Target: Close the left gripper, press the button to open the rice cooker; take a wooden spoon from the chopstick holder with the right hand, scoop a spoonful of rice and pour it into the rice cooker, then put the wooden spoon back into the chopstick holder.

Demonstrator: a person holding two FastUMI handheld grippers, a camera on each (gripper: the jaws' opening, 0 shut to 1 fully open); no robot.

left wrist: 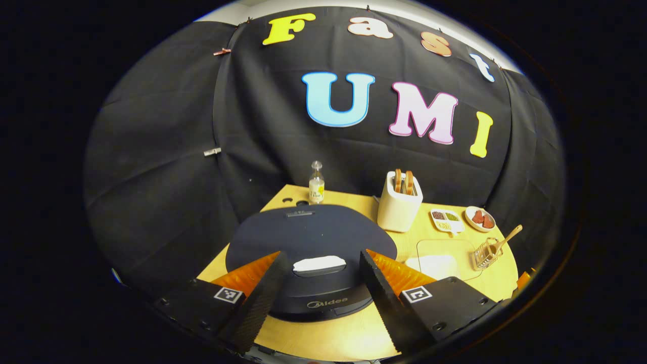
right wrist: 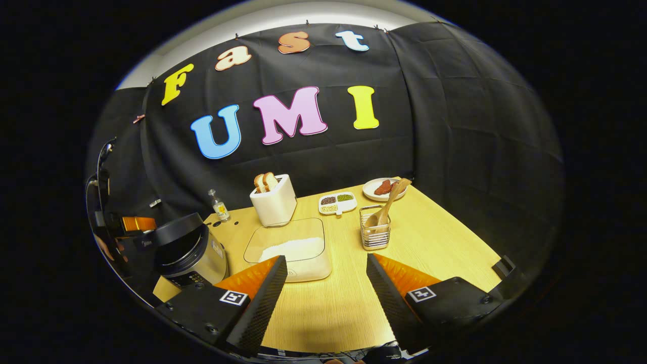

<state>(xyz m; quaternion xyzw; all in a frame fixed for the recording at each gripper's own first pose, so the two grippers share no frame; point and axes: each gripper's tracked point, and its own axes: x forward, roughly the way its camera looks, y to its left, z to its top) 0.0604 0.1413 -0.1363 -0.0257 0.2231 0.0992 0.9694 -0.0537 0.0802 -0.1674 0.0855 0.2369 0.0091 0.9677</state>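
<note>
The dark rice cooker sits right in front of my left gripper, lid down, its white button between and just beyond the open fingers. In the right gripper view the cooker stands at the left with the other gripper's body above it. The wooden spoon leans in the wire chopstick holder, a short way beyond my open, empty right gripper. A clear box of white rice lies ahead of the right gripper's left finger. The left gripper view has the box, holder and spoon at the right.
On the wooden table stand a white toaster with bread, a small bottle, a divided dish of grains and a plate with red food. Black cloth walls close the back and sides.
</note>
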